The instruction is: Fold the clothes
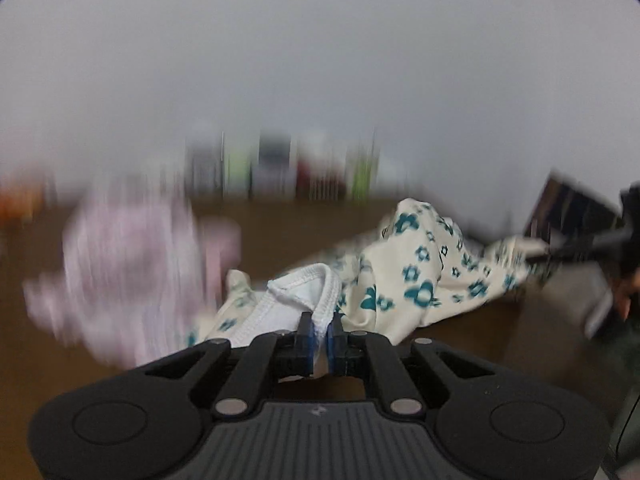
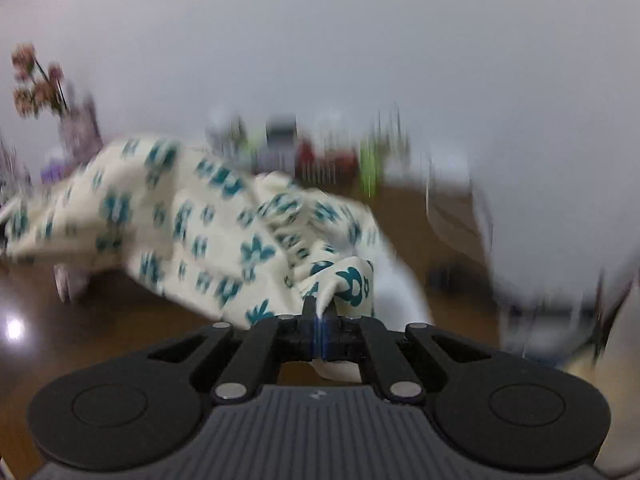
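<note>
I have the left tongs (image 1: 320, 330) clamped on the white stitched hem of the floral garment (image 1: 416, 272) and the right tongs (image 2: 320, 322) pinching another edge, lifting it above the brown surface (image 1: 280, 248). It looks light, limp and sag-prone; hems grip best.

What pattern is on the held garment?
Cream garment with teal flowers; clearest in the left wrist view.
</note>
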Motion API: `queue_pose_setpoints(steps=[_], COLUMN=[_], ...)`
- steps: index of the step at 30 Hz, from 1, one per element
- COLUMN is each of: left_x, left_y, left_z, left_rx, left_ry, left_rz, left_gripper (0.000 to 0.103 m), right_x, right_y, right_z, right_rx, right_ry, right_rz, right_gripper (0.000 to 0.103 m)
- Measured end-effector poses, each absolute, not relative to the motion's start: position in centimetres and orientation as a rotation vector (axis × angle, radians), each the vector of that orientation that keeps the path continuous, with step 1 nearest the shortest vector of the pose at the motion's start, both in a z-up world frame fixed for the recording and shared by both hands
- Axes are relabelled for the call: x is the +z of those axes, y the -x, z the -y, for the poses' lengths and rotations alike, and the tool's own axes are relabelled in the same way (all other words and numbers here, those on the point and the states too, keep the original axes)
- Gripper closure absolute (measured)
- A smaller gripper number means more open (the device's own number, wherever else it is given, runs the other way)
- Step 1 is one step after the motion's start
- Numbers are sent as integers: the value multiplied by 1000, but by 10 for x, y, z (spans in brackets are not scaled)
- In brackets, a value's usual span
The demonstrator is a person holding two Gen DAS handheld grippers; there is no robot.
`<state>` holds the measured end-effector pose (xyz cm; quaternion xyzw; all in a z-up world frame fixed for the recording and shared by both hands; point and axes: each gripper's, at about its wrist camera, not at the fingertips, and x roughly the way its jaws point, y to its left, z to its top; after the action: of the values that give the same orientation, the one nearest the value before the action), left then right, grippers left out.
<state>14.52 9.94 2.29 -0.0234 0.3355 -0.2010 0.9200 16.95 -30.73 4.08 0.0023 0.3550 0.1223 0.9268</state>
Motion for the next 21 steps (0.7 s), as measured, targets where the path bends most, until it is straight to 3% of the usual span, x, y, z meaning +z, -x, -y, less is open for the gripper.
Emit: queue_pose_setpoints(steps=[2,3,6,7,8,12,15,18,19,20,21], left_x=[-6,-15,-8,0,8,25,20,3,-1,-4,-5], left_y=[-139,-136,-136,-134,-130,-136,-150,-166,-168,-170,-171], left_z=[-110,-116,-133,-134,-131,-111,-83,-66,-64,-63,-63], left_rx=[-412,-412,-406,-404,-406,-438,-436,-416,-416,-423,-439], left_ry=[119,161,228,232,225,158,61,-1,-4,0,7], left_rz=[-773,-802,-784,-758,-735,-726,-799,-885,-894,-895,-898], left_gripper=[89,87,56,45,41,34,31,32,38,68,87], right_x=[14,6,15,23,31,50,41,22,14,7,1], right_y=[-153,-143,-125,-124,-123,-151,-197,-243,-258,-267,-275], right_z=[309,312,322,323,323,303,271,251,243,236,230], right_rx=[271,276,266,273,281,328,352,369,363,353,349], right_ry=[-27,-39,-66,-66,-64,-17,35,70,91,110,123], right_rz=[-808,-827,-798,-768,-737,-684,-718,-784,-805,-819,-834], right_gripper=[99,92,55,54,54,44,43,40,40,40,48])
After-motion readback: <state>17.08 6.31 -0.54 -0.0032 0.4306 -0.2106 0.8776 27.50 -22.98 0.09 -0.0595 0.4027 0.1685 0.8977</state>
